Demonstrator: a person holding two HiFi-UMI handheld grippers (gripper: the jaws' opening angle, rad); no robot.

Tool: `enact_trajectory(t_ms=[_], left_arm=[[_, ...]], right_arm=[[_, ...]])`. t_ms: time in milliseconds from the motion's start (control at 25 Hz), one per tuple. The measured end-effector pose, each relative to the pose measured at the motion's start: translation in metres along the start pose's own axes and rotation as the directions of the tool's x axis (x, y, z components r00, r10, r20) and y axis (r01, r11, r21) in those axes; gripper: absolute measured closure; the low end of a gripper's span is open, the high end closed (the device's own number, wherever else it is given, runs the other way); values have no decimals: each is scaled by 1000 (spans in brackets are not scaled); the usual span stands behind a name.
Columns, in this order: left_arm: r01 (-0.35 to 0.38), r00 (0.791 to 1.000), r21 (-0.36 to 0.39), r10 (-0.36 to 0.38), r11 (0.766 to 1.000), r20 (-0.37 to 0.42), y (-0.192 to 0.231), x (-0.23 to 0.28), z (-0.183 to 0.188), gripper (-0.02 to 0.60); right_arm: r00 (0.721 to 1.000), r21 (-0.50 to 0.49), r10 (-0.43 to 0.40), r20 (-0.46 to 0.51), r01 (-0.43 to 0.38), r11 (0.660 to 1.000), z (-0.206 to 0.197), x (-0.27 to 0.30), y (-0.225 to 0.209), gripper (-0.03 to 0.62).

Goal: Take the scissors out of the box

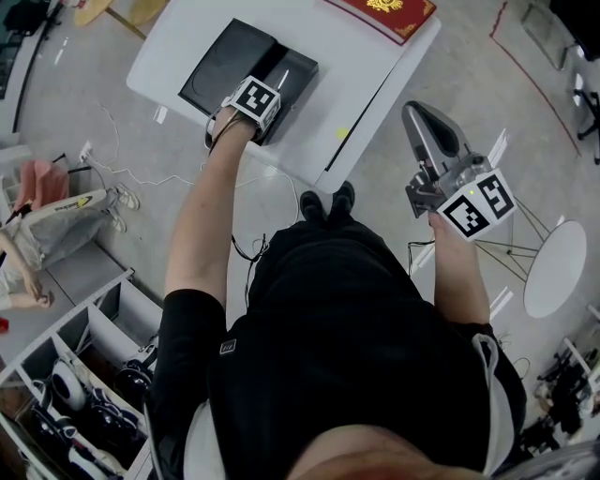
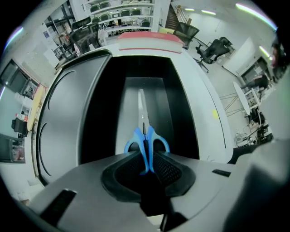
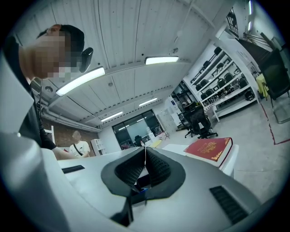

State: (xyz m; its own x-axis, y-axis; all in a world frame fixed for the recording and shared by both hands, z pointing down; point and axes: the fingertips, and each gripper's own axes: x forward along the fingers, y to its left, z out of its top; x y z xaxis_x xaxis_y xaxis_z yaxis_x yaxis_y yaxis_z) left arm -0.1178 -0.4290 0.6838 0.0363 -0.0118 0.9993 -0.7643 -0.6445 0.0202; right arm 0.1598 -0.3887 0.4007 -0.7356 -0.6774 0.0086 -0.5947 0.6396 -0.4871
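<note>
The blue-handled steel scissors (image 2: 144,133) are seen low in the middle of the left gripper view, lying flat on the grey floor of the open black rectangular box (image 2: 181,118), blades pointed toward the top of the frame. The left gripper (image 2: 147,156) is held straight down over them, and its ribbed black pads are pressed against the inner shanks of the two handle loops, so the scissors are gripped at the handle end. The lift is judged to be the step in hand. It is best done straight up and slowly, with the clamp kept firm, because the long blades hang out beyond the grip and could tip, swing or catch on the dark box wall. The hold is narrow, so slipping is a risk if the pull is jerked. The right gripper (image 3: 144,152) is held level, well off to the right of the head view, its jaws closed together on nothing. The box rests on a white rectangular table (image 1: 375,75), with a red hardback book (image 1: 389,11) at the table's far edge. Around it a grey concrete floor (image 1: 487,75) is seen, with white open shelving (image 1: 84,375) holding dark gear at lower left and a small round white table (image 1: 555,267) at right.
</note>
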Motion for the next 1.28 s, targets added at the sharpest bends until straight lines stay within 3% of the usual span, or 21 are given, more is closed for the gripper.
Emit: enact_trajectory(t_ms=[160, 400, 680, 800, 1000, 1280], left_arm=[[-4, 999, 49, 3, 999, 37, -7, 1, 3, 492], [-7, 992, -36, 12, 999, 126, 3, -20, 2, 495], [35, 948, -108, 1, 994, 318, 6, -64, -4, 495], [38, 913, -108, 9, 993, 409, 5, -90, -6, 495], [59, 826, -95, 5, 994, 564, -7, -143, -14, 495], [42, 708, -56, 9, 998, 706, -31, -212, -50, 495]], right_arm=[[1000, -1, 15, -2, -15, 1000, 0, 3, 3, 565], [999, -8, 31, -10, -31, 999, -3, 8, 6, 565], [998, -34, 66, -19, -67, 997, -7, 17, 38, 565], [997, -56, 78, -14, -79, 995, -7, 19, 58, 565], [997, -98, 79, 3, -78, 992, -6, 13, 94, 565], [998, -134, 62, 25, -58, 989, -14, -3, 147, 565]])
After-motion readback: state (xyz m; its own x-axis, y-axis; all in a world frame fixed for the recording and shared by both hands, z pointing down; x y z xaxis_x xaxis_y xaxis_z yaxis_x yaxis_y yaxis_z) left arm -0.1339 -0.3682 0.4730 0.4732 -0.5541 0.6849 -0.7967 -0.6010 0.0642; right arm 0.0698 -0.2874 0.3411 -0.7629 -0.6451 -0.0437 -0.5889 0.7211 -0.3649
